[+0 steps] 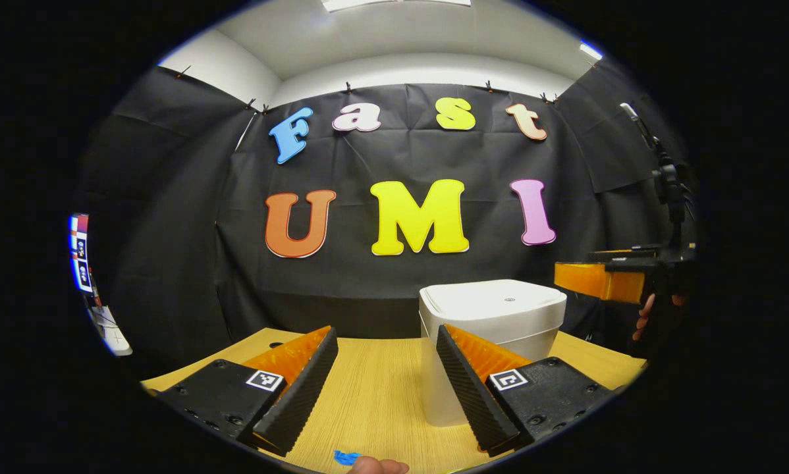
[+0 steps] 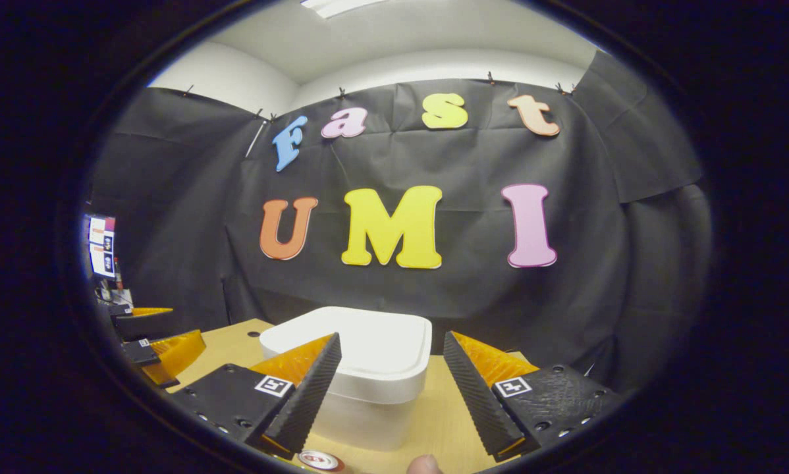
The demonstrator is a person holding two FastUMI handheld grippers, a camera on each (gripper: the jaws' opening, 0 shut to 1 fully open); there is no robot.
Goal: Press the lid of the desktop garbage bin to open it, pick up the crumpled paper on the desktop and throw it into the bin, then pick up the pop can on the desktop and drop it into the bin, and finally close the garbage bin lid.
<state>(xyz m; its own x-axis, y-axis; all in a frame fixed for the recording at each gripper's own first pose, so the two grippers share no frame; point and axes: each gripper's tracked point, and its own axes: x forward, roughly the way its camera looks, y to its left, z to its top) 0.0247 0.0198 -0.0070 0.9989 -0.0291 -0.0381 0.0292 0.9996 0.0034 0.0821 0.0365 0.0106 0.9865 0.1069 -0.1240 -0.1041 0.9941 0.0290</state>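
The white desktop bin (image 1: 493, 316) stands on the wooden table (image 1: 375, 388) with its lid down, ahead and a little right of my left gripper (image 1: 386, 329), which is open with nothing between its fingers. In the right gripper view the same bin (image 2: 368, 368) sits close in front, its flat lid (image 2: 381, 342) shut. My right gripper (image 2: 392, 337) hovers open just before and above it. The red and silver top of a pop can (image 2: 321, 460) peeks in at the bottom edge, under the near finger. Each gripper appears in the other's view: the right gripper (image 1: 602, 280) and the left gripper (image 2: 167, 352).
A hand (image 1: 645, 316) holds the right gripper at the far right. A small blue scrap (image 1: 347, 457) lies at the table's near edge beside a fingertip (image 1: 378, 466). A monitor (image 2: 101, 247) stands far left. A camera stand (image 1: 668, 178) rises at the right.
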